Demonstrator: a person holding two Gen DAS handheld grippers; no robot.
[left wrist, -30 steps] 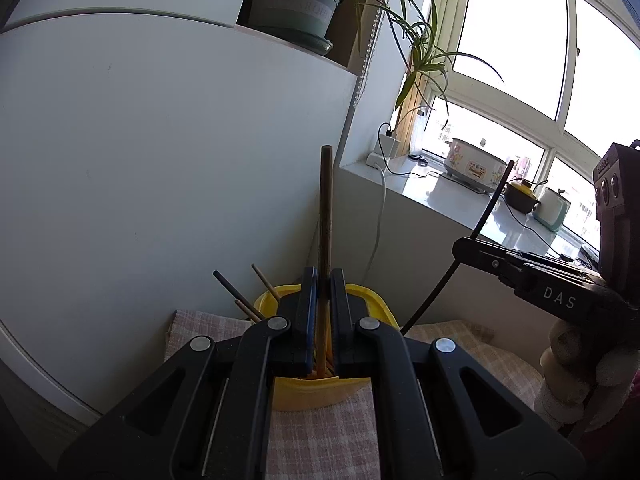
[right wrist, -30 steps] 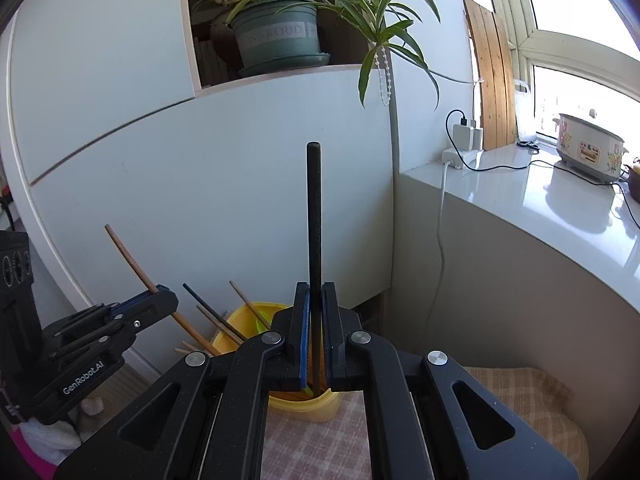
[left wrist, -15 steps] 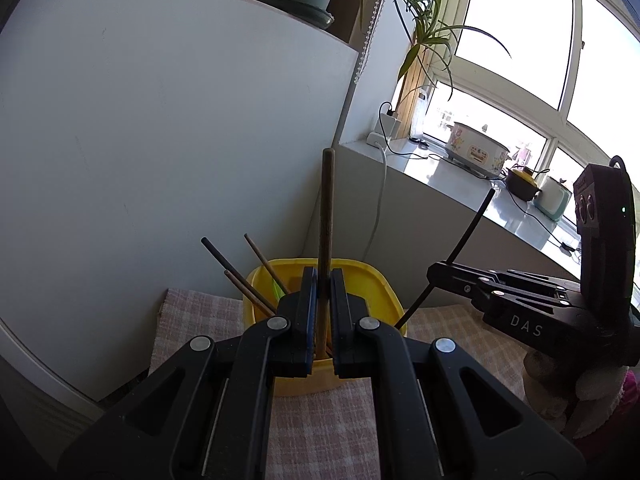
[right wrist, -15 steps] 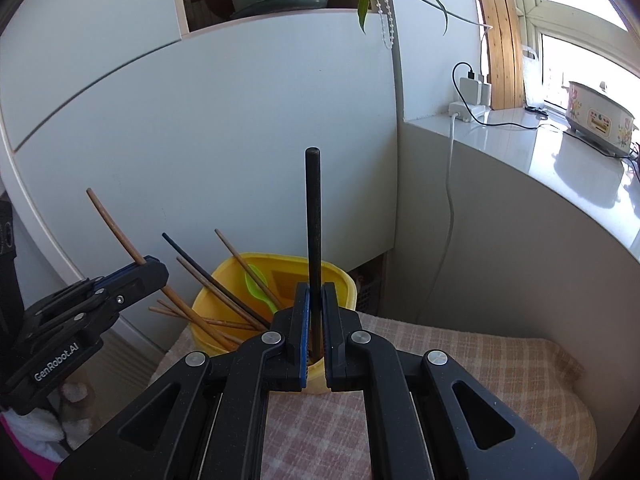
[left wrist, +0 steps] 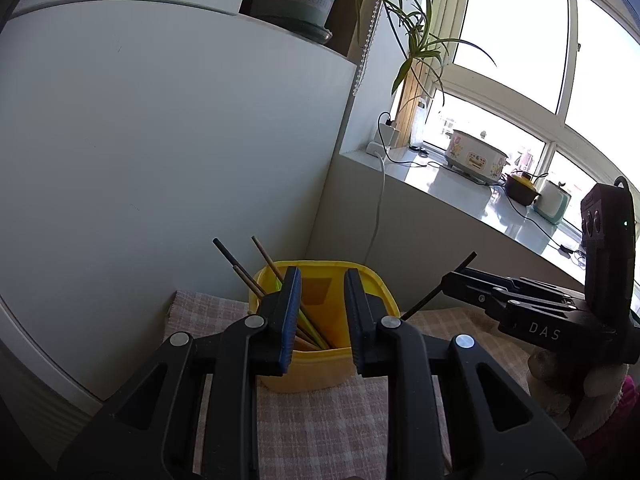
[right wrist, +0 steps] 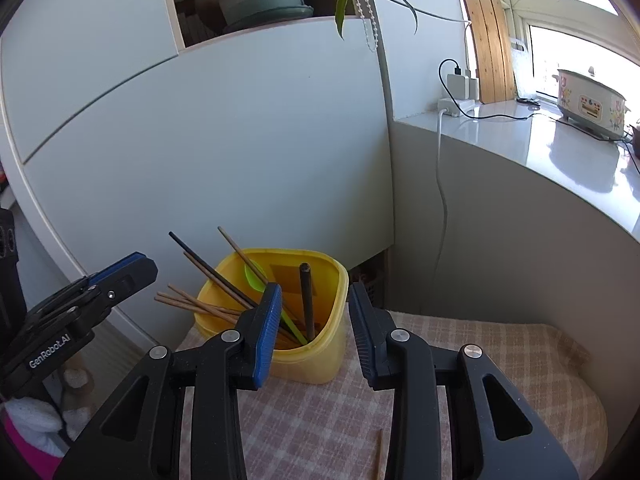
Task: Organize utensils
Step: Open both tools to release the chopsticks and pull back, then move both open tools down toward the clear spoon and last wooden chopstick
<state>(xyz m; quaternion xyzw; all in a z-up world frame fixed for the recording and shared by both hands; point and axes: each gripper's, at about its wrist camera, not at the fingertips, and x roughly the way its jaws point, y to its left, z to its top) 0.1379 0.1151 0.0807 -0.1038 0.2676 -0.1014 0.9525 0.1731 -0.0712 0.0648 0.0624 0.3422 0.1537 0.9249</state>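
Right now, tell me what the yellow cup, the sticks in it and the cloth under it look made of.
Yellow cup: likely plastic, smooth, slightly glossy, even colour.
Chopsticks: the pale brown ones look like wood or bamboo, matte; the dark ones are unclear.
Cloth: woven fabric, with a checked weave and soft folds.

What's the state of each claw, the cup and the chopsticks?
Left claw: open, empty.
Right claw: open, empty.
Yellow plastic cup: upright on checked cloth, holding chopsticks.
Dark round chopstick: standing in cup, ungripped.
Loose wooden chopstick: lying on cloth, outside cup.
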